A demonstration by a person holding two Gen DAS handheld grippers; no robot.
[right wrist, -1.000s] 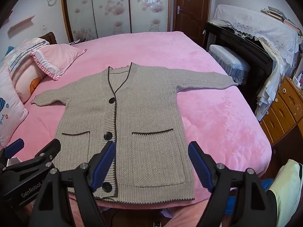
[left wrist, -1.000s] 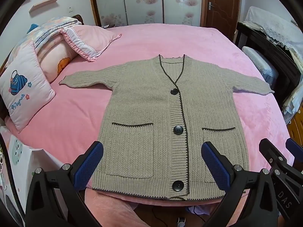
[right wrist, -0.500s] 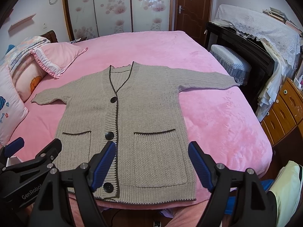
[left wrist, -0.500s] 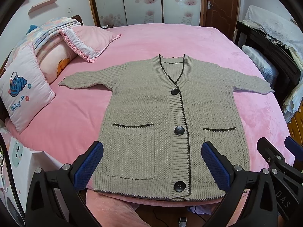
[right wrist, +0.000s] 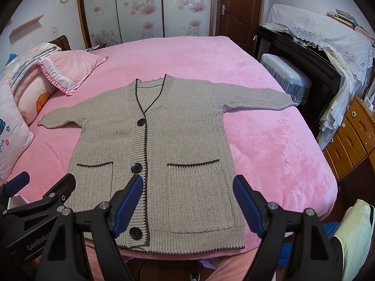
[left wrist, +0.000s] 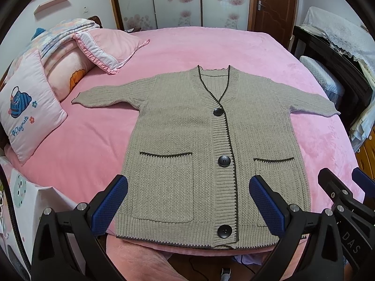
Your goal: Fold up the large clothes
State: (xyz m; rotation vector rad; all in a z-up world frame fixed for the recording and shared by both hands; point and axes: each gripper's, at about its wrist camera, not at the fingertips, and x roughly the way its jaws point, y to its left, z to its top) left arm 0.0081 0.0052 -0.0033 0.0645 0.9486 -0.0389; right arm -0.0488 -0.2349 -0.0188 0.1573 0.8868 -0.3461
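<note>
A: Tongs? L gripper (left wrist: pixel 187 205) & R gripper (right wrist: pixel 187 205), what's their state?

B: Both gaping wide, nothing between the blue pads, nothing held. Both hang above the near edge of the bed (left wrist: pixel 211 44), tilted down at the cardigan (left wrist: pixel 187 140). They sit side by side; each cam catches the other one at its frame edge.

A: Where's the cardigan?

B: Flat on the pink cover, front up, roughly mid-bed. Hem runs along the near edge, neck points to the far edge. Both sleeves spread out sideways, one toward the pillows (left wrist: pixel 35 107), the other toward the opposite edge by the dark furniture (right wrist: pixel 293 53).

A: Buttoned?

B: Looks closed, 3 dark buttons down the placket: top button (left wrist: pixel 218 111), mid button (left wrist: pixel 224 160), bottom button (left wrist: pixel 224 231) just above the hem. 2 patch pockets w/ dark trim, one each side of the placket.

A: Pads touching it?

B: Can't tell for sure; they overlap the hem area in view, but no knit is pinched between them.
</note>
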